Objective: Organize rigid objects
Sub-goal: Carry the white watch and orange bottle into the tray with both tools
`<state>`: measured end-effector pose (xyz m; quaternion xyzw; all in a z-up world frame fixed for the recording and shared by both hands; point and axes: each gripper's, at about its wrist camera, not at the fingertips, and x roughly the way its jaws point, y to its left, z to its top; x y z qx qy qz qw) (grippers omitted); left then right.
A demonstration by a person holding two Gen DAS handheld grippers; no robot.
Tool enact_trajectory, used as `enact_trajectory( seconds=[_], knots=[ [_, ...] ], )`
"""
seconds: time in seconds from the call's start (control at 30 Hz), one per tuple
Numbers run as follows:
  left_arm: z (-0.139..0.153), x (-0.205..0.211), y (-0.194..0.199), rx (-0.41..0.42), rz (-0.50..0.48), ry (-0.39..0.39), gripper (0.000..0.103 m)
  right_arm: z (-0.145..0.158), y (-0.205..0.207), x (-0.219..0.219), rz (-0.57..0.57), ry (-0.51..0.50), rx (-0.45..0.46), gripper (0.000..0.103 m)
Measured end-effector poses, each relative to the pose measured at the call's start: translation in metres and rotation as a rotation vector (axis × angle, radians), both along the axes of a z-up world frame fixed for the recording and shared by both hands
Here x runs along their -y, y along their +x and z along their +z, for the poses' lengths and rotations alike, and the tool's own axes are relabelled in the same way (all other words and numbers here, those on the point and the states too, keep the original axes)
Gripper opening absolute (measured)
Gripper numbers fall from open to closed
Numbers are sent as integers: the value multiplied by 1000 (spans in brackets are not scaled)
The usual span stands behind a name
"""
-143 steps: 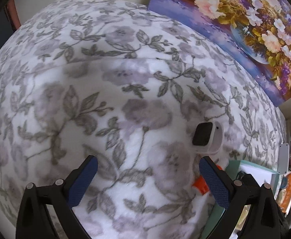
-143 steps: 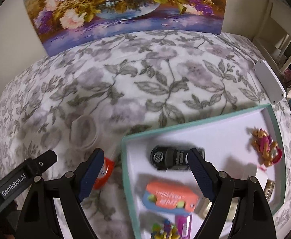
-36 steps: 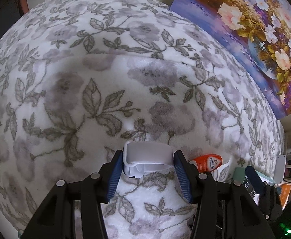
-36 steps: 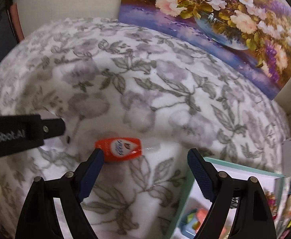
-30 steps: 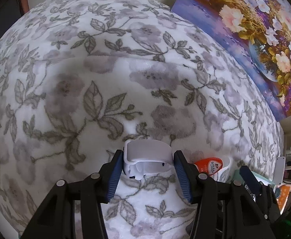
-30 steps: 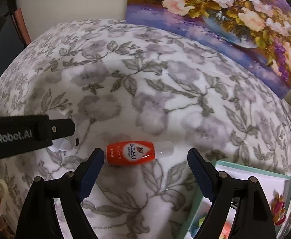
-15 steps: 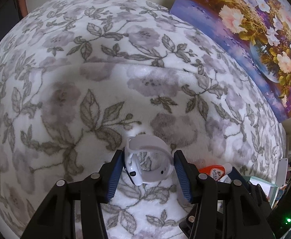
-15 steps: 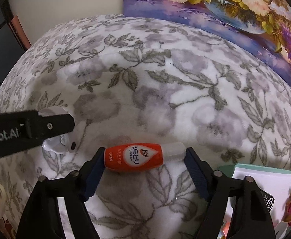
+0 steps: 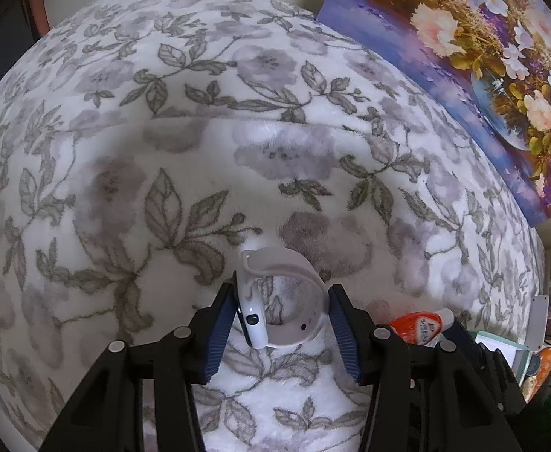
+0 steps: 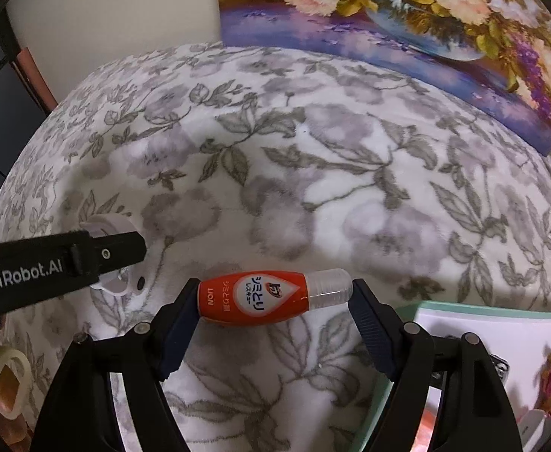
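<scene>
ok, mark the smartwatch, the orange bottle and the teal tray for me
smartwatch [image 9: 254, 318]: left wrist view, on the white case's side by the button.
orange bottle [image 10: 252, 297]: right wrist view, on the orange label.
teal tray [image 10: 463, 307]: right wrist view, on the far rim.

Dim, warm indoor light falls softly on the floral blanket [image 9: 237, 143], a grey shadow pools mid-frame, fisheye bending curves the edges into black corners, and the tray [image 10: 501, 324] at the lower right blurs.

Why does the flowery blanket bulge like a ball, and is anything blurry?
Fisheye lenses curve both views. Left wrist: blanket balloons, corners go black, smartwatch sharp. Right wrist: orange bottle crisp, tray at the edge looks soft, lighting dim and warm.
</scene>
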<state>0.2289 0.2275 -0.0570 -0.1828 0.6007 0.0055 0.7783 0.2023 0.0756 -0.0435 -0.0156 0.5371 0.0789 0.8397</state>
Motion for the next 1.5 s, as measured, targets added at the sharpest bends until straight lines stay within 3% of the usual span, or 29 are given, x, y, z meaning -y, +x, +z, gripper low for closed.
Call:
enact_trajectory(
  seconds=[0.7, 0.97, 1.2, 1.5],
  knots=[
    [79, 26, -43, 139, -58, -3, 53, 86, -62, 62, -173, -17, 84, 79],
    [95, 62, -58, 168, -136, -1, 53, 82, -90, 132, -358, -38, 22, 79],
    [107, 126, -80, 182, -301, -5, 53, 69, -129, 199, -526, -26, -47, 79],
    [94, 195, -107, 139, -466, -8, 53, 54, -159, 235, -602, -27, -100, 79]
  ],
)
